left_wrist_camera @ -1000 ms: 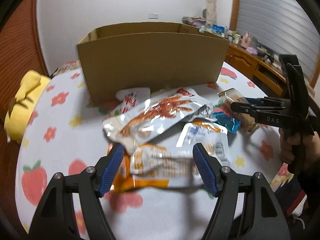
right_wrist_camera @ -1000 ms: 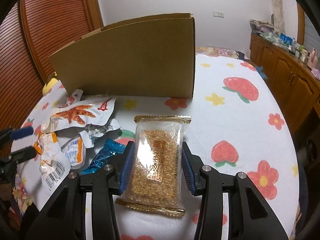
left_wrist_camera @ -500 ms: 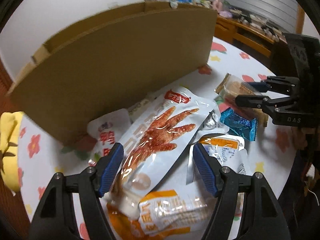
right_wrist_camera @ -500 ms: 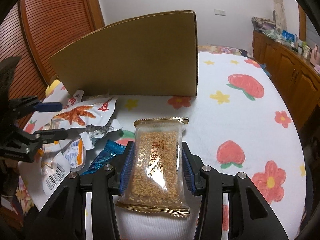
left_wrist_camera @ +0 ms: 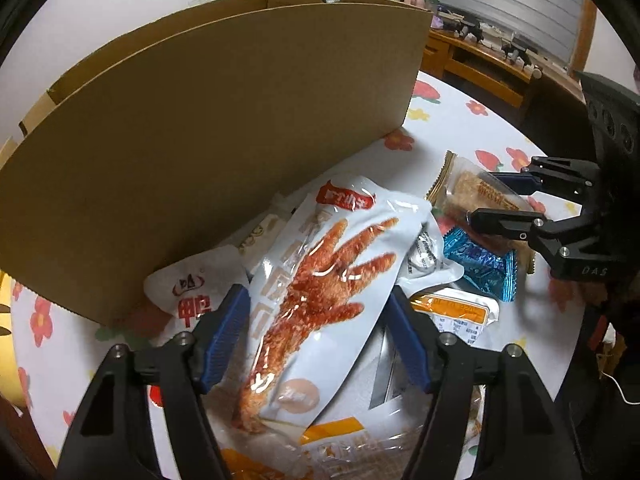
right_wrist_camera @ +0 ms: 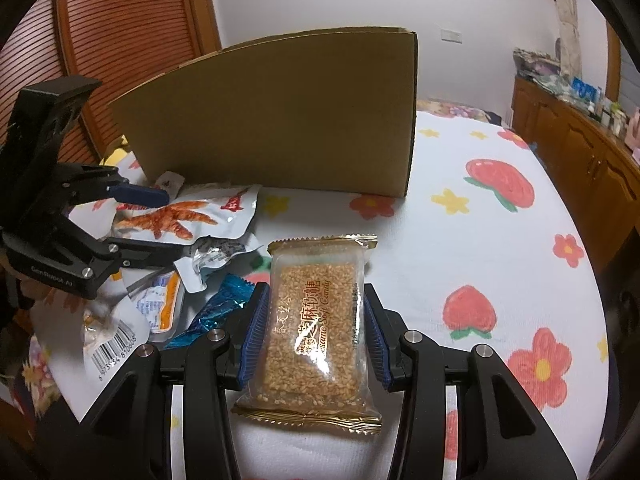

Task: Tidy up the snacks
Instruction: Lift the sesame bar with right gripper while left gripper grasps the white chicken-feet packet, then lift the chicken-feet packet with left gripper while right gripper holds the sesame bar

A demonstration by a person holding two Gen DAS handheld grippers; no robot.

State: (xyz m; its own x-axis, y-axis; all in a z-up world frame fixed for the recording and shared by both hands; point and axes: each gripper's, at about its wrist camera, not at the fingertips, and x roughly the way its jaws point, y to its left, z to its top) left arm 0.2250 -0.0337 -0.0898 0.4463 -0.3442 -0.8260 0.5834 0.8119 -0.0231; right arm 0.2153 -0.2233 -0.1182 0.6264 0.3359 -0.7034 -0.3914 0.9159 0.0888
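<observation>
A pile of snack packets lies on the flowered tablecloth in front of a tall cardboard box (left_wrist_camera: 224,128), also in the right wrist view (right_wrist_camera: 288,116). My left gripper (left_wrist_camera: 316,332) is open with its blue pads either side of a white chicken-foot packet (left_wrist_camera: 320,280) atop the pile; that packet also shows in the right wrist view (right_wrist_camera: 188,216). My right gripper (right_wrist_camera: 314,332) is shut on a clear sesame candy packet (right_wrist_camera: 316,320), which also shows in the left wrist view (left_wrist_camera: 480,196), held just above the table.
A blue wrapper (left_wrist_camera: 480,260) and orange-labelled packets (left_wrist_camera: 456,312) lie between the grippers. A yellow soft toy (right_wrist_camera: 116,152) sits left of the box. A wooden sideboard (right_wrist_camera: 580,140) with clutter stands at the right. The tablecloth (right_wrist_camera: 500,240) stretches right of the pile.
My left gripper moved forward and down toward the box, so the chicken-foot packet now sits between its pads. My right gripper kept its hold on the sesame packet and barely moved.
</observation>
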